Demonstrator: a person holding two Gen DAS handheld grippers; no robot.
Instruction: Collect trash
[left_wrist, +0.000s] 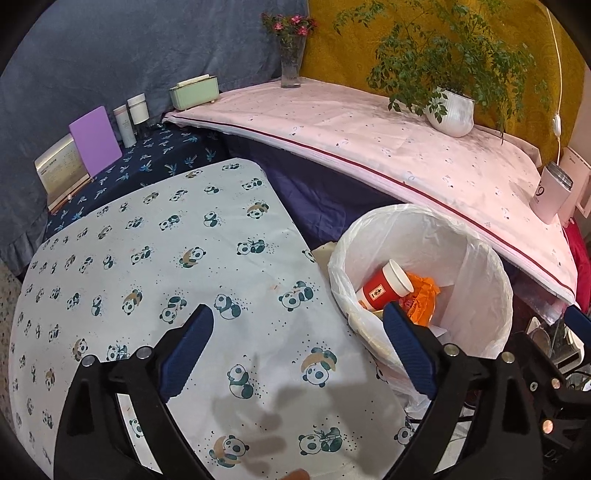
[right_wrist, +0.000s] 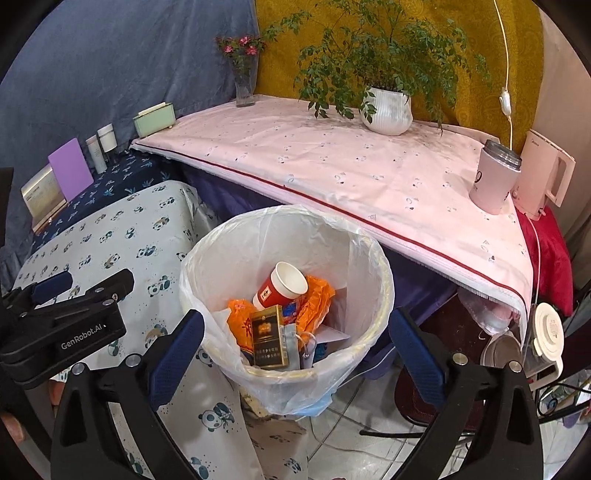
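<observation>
- The right hand-held gripper (right_wrist: 295, 343) stands wide with nothing between its fingers, poised above the trash bin (right_wrist: 373, 254).
- Straight ahead of it and below, inside the bin's white liner, lie a gold-and-black cigarette pack (right_wrist: 269, 339), a red paper cup (right_wrist: 281, 285) on its side, and a crumpled orange plastic bag (right_wrist: 314, 295).
- The left hand-held gripper (left_wrist: 297, 345) is also wide and holds nothing; it hovers over the panda-print table (left_wrist: 166, 258), with the bin just off its right finger.
- In the right wrist view, the left hand-held gripper sits just to the left of the right one, apart from the bin rim.
- Judgement: the drop into the bin looks finished, so the step in hand is the release.
- No loose trash shows on the panda cloth or on the pink-covered table (right_wrist: 332, 173) beyond the bin, so the next move calls for drawing both away and searching for any remaining piece.
</observation>
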